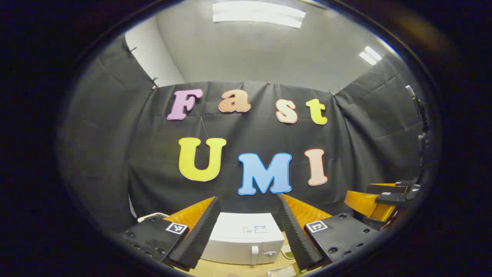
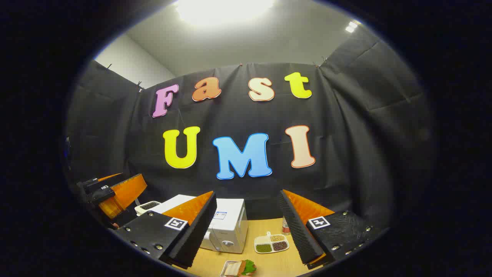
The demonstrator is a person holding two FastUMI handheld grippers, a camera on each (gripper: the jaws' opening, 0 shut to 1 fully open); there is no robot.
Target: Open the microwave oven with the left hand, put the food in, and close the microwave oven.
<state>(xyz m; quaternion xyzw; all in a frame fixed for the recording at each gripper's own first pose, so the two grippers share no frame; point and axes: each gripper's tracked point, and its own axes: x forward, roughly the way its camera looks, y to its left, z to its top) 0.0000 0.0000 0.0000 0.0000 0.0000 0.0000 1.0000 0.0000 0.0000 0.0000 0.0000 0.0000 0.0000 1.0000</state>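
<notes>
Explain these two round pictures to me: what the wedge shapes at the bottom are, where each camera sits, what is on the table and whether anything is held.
Each picture comes from a camera riding on a hand-held two-finger gripper, looking forward along its fingers. The wedges at the bottom are those fingers.

In the left gripper view, the left gripper is open and empty. Between its fingers sits the microwave, door closed, on a wooden table. The other gripper appears farther off at the right edge.

In the right gripper view, the right gripper is also open and empty. The microwave stands on the left. Beside it lies a divided dish of beans or grains, with a small bottle behind it. Nearest the camera is a tray of food with something green on it.

Nothing is held or touched.
</notes>
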